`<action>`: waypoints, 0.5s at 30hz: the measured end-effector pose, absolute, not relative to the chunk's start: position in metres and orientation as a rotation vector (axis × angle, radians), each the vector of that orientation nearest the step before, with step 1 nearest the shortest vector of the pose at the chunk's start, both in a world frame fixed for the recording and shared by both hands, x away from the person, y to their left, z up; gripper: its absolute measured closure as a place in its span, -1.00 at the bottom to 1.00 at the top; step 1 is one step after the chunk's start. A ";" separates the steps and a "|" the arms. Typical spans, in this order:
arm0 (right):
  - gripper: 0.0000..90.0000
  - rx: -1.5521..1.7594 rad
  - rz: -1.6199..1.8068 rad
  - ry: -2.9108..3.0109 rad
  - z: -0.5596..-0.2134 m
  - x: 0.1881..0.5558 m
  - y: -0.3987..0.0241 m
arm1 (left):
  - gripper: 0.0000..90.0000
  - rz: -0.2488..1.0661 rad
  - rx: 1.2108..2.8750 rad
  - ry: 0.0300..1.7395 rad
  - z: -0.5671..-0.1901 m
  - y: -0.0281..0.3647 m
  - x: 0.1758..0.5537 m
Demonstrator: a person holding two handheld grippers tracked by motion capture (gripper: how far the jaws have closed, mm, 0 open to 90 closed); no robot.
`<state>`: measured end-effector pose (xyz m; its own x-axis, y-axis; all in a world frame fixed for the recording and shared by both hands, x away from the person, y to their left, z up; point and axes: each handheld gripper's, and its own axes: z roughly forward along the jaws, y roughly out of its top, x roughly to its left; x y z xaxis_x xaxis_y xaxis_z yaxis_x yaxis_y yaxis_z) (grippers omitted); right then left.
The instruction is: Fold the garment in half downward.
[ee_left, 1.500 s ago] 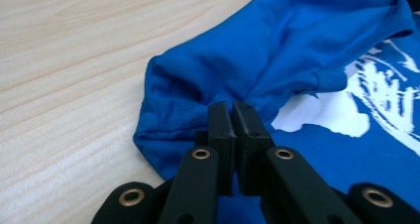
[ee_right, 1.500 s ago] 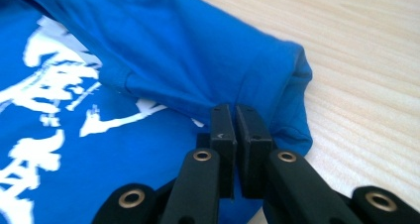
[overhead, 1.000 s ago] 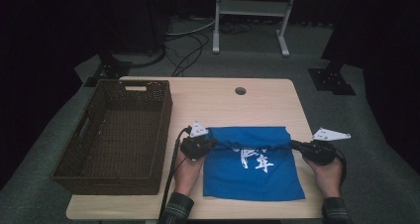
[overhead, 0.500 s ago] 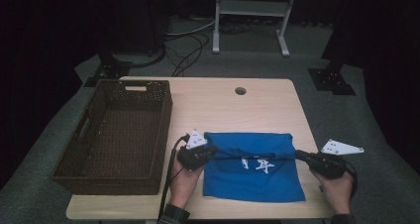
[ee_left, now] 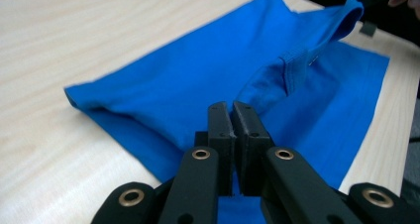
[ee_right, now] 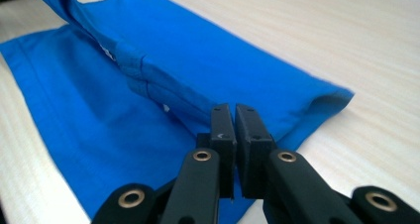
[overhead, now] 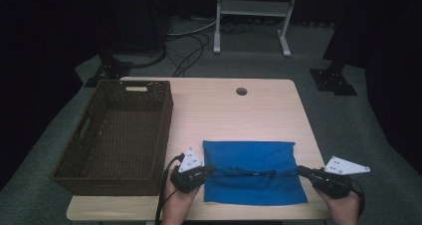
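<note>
the wooden table (overhead: 259, 110) carries everything. on its left half sits a dark woven basket (overhead: 117, 135), running from the far edge to the near edge. just right of the basket, at the near edge, lies the blue garment (overhead: 251, 158), folded over itself with 1 layer lifted into a taut ridge across its near part. the left gripper (overhead: 208, 170) sits at the garment's left edge, its 2 jaws pinched tight on the blue cloth (ee_left: 163, 85). the right gripper (overhead: 302, 170) sits at the garment's right edge, jaws likewise clamped on the cloth (ee_right: 163, 60). a small round hole (overhead: 242, 91) marks the table's far side.
</note>
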<state>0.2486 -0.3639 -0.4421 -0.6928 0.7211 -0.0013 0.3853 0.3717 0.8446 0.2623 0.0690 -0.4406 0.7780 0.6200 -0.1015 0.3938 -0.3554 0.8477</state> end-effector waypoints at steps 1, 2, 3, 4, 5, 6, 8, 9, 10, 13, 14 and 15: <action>0.93 0.965 1.243 2.274 -0.444 0.247 -0.363 | 0.93 0.279 1.994 0.764 -0.443 0.069 0.261; 0.92 0.970 1.233 2.280 -0.445 0.246 -0.363 | 0.93 0.269 1.994 0.768 -0.446 0.069 0.260; 0.91 0.972 1.228 2.285 -0.447 0.245 -0.363 | 0.91 0.264 1.992 0.767 -0.448 0.069 0.259; 0.87 0.977 1.228 2.287 -0.448 0.245 -0.363 | 0.85 0.262 1.990 0.767 -0.449 0.069 0.259; 0.74 0.977 1.232 2.284 -0.449 0.244 -0.364 | 0.76 0.263 1.991 0.768 -0.450 0.069 0.259; 0.62 0.994 1.241 2.280 -0.449 0.245 -0.365 | 0.65 0.261 1.989 0.769 -0.450 0.069 0.259; 0.37 1.009 1.269 2.269 -0.450 0.247 -0.367 | 0.46 0.264 1.982 0.764 -0.448 0.069 0.261; 0.26 1.018 1.276 2.261 -0.451 0.248 -0.367 | 0.37 0.256 1.970 0.765 -0.448 0.069 0.262; 0.16 1.027 1.298 2.270 -0.452 0.249 -0.368 | 0.28 0.247 1.964 0.759 -0.447 0.070 0.263; -0.17 1.016 1.325 2.261 -0.453 0.252 -0.369 | 0.01 0.227 1.956 0.757 -0.446 0.070 0.268; -0.27 1.020 1.338 2.273 -0.454 0.254 -0.369 | -0.06 0.229 1.960 0.758 -0.446 0.069 0.269; -0.37 1.024 1.344 2.278 -0.455 0.256 -0.368 | -0.14 0.231 1.963 0.763 -0.446 0.069 0.271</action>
<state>0.2562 -0.3682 -0.4551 -0.6990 0.7091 0.0931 0.4245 0.3066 0.8520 0.2711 0.0690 -0.4460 0.7848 0.6004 -0.1537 0.4144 -0.3241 0.8504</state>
